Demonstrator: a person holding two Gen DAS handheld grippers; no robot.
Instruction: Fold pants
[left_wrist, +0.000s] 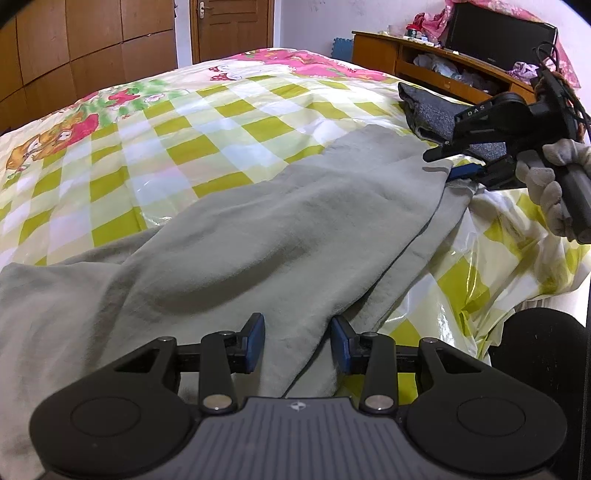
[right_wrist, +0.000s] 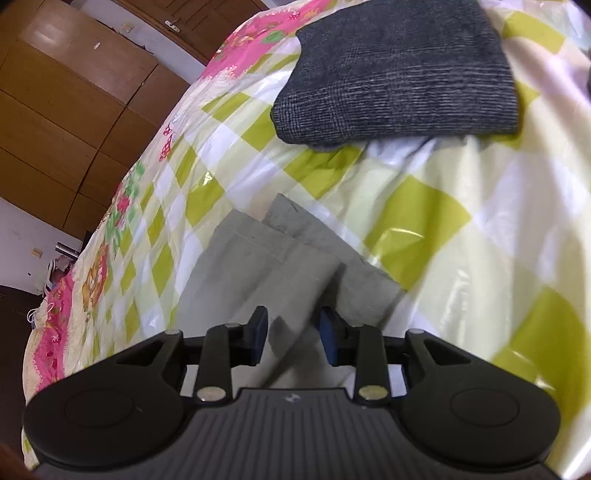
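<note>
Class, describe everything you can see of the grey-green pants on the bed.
The grey-green pants are soft, matte cloth, lying mostly flat and lightly rumpled on the checked bed cover. A seam runs down one edge. Two hemmed leg ends overlap near the right gripper; cloth sits between the left gripper fingers.

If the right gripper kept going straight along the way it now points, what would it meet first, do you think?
Most likely the grey pants lying on the bed: the right gripper is angled down at the leg ends, jaws open just above the cloth. The dark folded garment lies farther on; depth is hard to judge.
</note>
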